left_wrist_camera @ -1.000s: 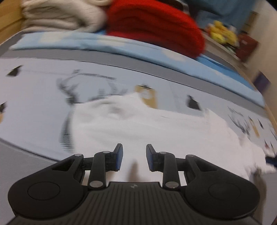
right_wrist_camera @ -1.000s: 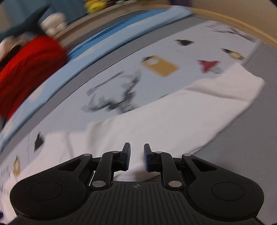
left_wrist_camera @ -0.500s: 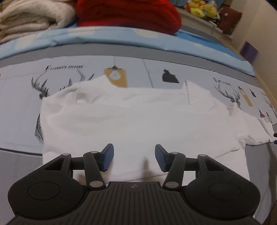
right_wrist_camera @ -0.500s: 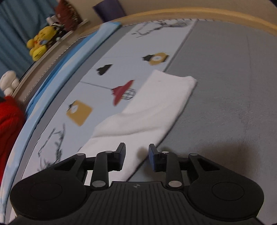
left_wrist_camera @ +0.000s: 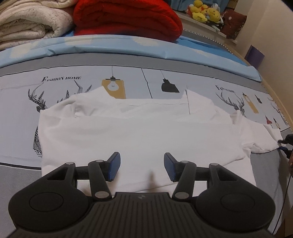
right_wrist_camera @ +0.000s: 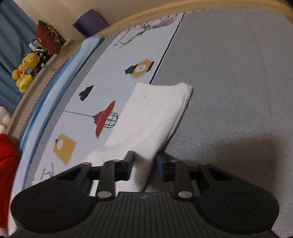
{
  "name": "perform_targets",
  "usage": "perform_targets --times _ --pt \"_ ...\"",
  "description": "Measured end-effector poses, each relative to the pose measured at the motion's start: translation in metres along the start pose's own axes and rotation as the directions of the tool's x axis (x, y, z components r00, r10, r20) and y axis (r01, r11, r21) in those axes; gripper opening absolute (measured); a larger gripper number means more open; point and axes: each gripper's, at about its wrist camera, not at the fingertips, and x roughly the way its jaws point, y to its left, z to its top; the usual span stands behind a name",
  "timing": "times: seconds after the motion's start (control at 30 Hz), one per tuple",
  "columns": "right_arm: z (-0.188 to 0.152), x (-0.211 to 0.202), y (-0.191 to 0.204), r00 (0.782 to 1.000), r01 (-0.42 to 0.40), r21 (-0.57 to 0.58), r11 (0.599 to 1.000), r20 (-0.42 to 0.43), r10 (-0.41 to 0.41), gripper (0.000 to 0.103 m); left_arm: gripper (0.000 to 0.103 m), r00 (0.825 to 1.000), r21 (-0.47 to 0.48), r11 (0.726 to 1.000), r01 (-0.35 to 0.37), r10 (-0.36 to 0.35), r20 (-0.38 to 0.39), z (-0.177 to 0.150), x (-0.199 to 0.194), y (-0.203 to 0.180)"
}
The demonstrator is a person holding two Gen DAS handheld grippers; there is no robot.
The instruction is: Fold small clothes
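Observation:
A white T-shirt lies spread flat on the printed bedsheet, its collar towards the far side. My left gripper hovers open over the shirt's near hem, with nothing between its blue pads. In the right wrist view the shirt's sleeve stretches away over the sheet and the grey blanket. My right gripper has its jaws closing on the sleeve's near part, with bunched cloth filling the gap. From the left wrist view, the right gripper shows at the far right edge, at the sleeve's tip.
A folded red blanket and a cream quilt are stacked at the bed's far side, behind a light blue strip. Yellow plush toys sit on a ledge beyond the wooden bed rim.
My left jaws spread wider and settled over the shirt's near hem. My right gripper swept from the shirt's body out to the sleeve, dropped lower, opened, then closed around the cloth.

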Motion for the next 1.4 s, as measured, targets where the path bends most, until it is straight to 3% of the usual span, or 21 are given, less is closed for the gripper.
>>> perform_targets --times 0.17,0.27,0.37,0.47,0.57,0.67,0.73,0.77,0.8,0.87,0.93,1.03,1.07,1.17,1.27,1.4 --pt "-0.004 -0.020 0.027 0.992 0.068 -0.085 0.994 0.116 -0.057 0.006 0.058 1.000 -0.032 0.999 -0.018 0.019 0.024 0.005 -0.011 0.013" --pt "-0.014 -0.046 0.064 0.974 0.102 -0.213 0.972 0.220 -0.054 0.006 0.058 0.998 -0.054 0.998 -0.037 0.039 0.039 0.009 -0.022 0.023" --pt "-0.037 -0.082 0.116 0.955 0.063 -0.365 0.929 0.291 0.050 0.006 0.058 0.996 -0.085 0.995 -0.059 0.063 0.056 0.013 -0.034 0.039" --pt "-0.082 -0.122 0.171 0.939 -0.051 -0.530 0.846 0.264 0.222 0.006 0.058 0.993 -0.145 0.986 -0.077 0.089 0.074 0.018 -0.045 0.061" --pt "-0.146 -0.171 0.225 0.895 -0.235 -0.663 0.711 0.139 0.425 0.006 0.057 0.990 -0.218 0.972 -0.091 0.113 0.088 0.022 -0.057 0.085" --pt "-0.220 -0.212 0.265 0.806 -0.477 -0.713 0.513 -0.123 0.579 0.006 0.057 0.986 -0.276 0.957 -0.092 0.126 0.108 0.027 -0.069 0.105" --pt "-0.268 -0.223 0.280 0.719 -0.660 -0.649 0.378 -0.400 0.568 0.007 0.057 0.984 -0.306 0.948 -0.089 0.131 0.117 0.029 -0.075 0.117" --pt "-0.292 -0.225 0.285 0.687 -0.715 -0.611 0.339 -0.523 0.505 0.007 0.057 0.985 -0.320 0.944 -0.085 0.129 0.118 0.029 -0.076 0.120" --pt "-0.309 -0.225 0.286 0.677 -0.732 -0.593 0.336 -0.581 0.451 0.007 0.057 0.985 -0.335 0.939 -0.079 0.124 0.116 0.029 -0.077 0.125" --pt "-0.330 -0.227 0.280 0.674 -0.739 -0.567 0.364 -0.636 0.376 0.010 0.057 0.988 -0.356 0.932 -0.064 0.110 0.111 0.029 -0.077 0.131" --pt "-0.333 -0.228 0.278 0.702 -0.710 -0.578 0.403 -0.630 0.333 0.010 0.057 0.990 -0.373 0.927 -0.050 0.095 0.104 0.028 -0.075 0.135" --pt "-0.319 -0.218 0.270 0.728 -0.682 -0.562 0.468 -0.588 0.354 0.018 0.055 0.993 -0.389 0.920 -0.039 0.077 0.085 0.024 -0.067 0.137" --pt "-0.314 -0.210 0.267 0.743 -0.666 -0.565 0.488 -0.565 0.360 0.019 0.049 0.995 -0.395 0.918 -0.035 0.071 0.077 0.022 -0.062 0.137" --pt "-0.312 -0.181 0.261 0.810 -0.569 -0.576 0.587 -0.515 0.280 0.020 0.039 0.997 -0.414 0.910 -0.023 0.052 0.060 0.016 -0.046 0.138" --pt "-0.304 -0.150 0.256 0.813 -0.522 -0.512 0.682 -0.540 0.217 0.022 0.032 0.999 -0.450 0.893 -0.006 0.022 0.030 0.012 -0.022 0.138" --pt "-0.294 -0.126 0.249 0.829 -0.472 -0.491 0.732 -0.530 0.179 0.022 0.032 1.000 -0.493 0.870 0.018 -0.012 0.014 0.015 0.005 0.133"
